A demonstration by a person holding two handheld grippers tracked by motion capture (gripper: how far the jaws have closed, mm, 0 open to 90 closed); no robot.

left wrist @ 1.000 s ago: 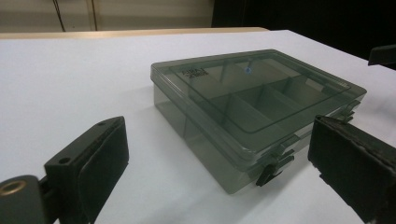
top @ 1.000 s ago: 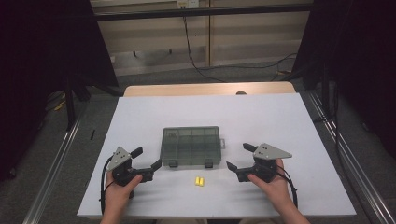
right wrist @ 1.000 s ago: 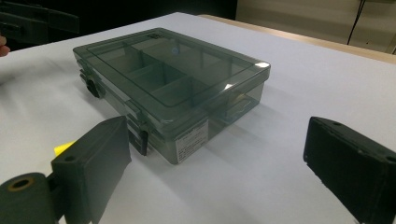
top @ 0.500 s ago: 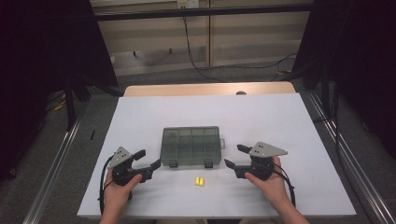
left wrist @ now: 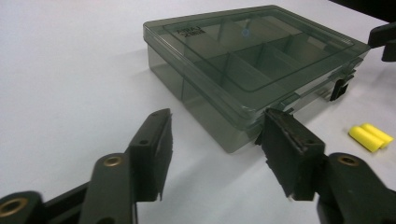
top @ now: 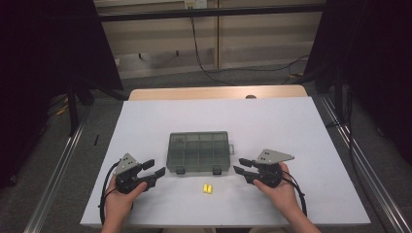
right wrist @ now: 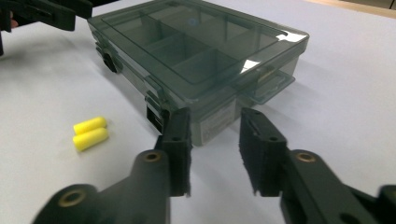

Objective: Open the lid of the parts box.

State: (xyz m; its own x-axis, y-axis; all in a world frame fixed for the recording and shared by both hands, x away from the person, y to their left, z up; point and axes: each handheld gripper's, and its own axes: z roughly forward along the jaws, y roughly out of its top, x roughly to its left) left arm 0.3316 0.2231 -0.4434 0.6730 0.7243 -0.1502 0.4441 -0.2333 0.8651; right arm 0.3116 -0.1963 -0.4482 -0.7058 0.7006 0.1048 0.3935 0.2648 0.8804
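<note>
Smoke-grey compartment box (top: 198, 151) sits lid-down near the desk's (top: 291, 126) front edge, yellow earplugs (top: 207, 188) just before it, and your left tool (top: 152, 172) and right tool (top: 241, 167) flank it, jaws just closing on nothing, still apart.

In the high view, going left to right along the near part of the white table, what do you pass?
Left gripper with its black jaws apart → pair of small yellow foam earplugs → right gripper, black with a grey three-cornered plate on top. The smoky-grey clear plastic compartment box lies farther back, between the grippers.
</note>
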